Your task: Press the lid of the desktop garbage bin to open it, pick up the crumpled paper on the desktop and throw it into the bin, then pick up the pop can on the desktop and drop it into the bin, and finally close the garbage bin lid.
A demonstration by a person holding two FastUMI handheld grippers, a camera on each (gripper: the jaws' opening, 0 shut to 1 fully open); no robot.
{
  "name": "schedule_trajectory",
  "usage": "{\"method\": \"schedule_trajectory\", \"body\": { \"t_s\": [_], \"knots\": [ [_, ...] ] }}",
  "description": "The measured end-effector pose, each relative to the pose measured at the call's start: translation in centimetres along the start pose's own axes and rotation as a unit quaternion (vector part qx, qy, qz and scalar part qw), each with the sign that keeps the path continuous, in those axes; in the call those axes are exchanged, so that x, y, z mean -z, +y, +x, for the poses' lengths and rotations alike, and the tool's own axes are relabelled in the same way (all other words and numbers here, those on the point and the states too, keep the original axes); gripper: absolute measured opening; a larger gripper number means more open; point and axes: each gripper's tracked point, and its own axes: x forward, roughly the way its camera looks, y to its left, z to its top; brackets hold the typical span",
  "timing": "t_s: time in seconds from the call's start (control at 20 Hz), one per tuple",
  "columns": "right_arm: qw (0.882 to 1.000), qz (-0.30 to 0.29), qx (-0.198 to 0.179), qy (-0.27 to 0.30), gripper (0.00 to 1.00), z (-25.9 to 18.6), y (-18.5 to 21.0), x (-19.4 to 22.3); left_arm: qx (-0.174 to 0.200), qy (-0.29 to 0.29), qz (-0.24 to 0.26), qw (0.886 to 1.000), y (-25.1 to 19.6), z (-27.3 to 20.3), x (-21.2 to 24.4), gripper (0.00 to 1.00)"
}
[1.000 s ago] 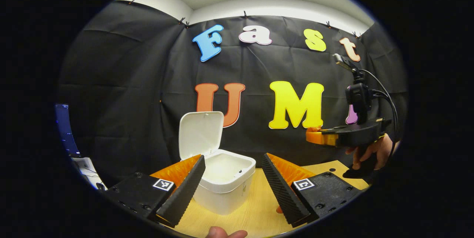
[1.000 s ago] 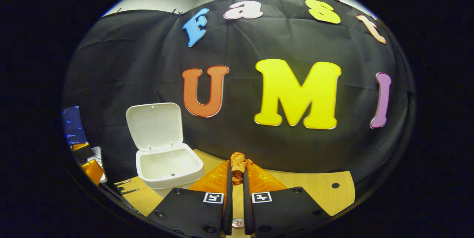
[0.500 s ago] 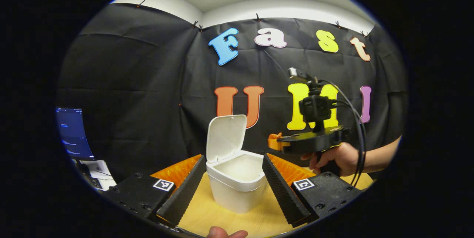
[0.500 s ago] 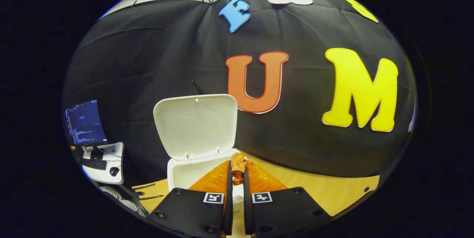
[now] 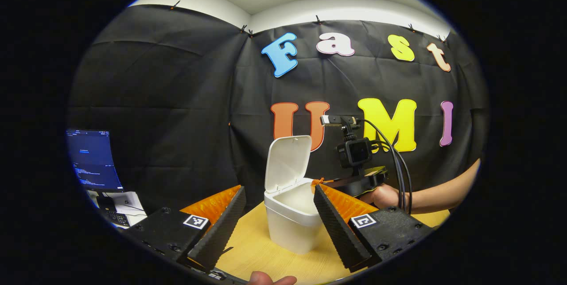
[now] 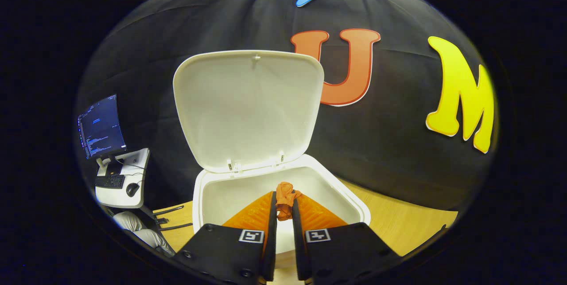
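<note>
Paper-disposal step: right tongs [image 6: 283, 207], clamped on crumpled paper [image 6: 285, 193], above the open bin [image 6: 354, 203]; left tongs [image 5: 279, 214] gape empty; next, release.

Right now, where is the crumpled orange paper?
In the right gripper view, the crumpled orange paper is pinched at the tips of the right hand-held gripper, over the open mouth of the white plastic bin, in front of its raised lid.

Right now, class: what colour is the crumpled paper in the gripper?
Orange crumpled paper, clearest in the right gripper view.
</note>
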Motion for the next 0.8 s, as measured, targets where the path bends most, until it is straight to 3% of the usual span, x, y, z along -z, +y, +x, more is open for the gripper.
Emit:
{"method": "schedule_trajectory", "body": {
  "t_s": [0.35, 0.45, 0.5, 0.8],
  "knots": [
    [0.999, -0.001, 0.007, 0.034, 0.30, 1.0, -0.3, 2.1, -0.003, 0.003, -0.005, 1.000, 0.3, 0.3, 0.4, 1.00],
    [0.999, 0.000, 0.005, 0.037, 0.41, 1.0, -0.2, 2.2, -0.005, 0.003, -0.005, 1.000, 0.5, 0.2, 0.6, 1.00],
    [0.999, -0.001, 0.006, 0.038, 0.54, 1.1, -0.1, 2.4, -0.005, 0.004, -0.006, 1.000, 0.5, 0.2, 0.6, 1.00],
    [1.000, 0.012, 0.009, 0.019, 0.68, -0.9, -0.7, 1.7, 0.009, 0.006, -0.010, 1.000, -0.1, 0.7, 0.8, 1.00]
  ]
}}
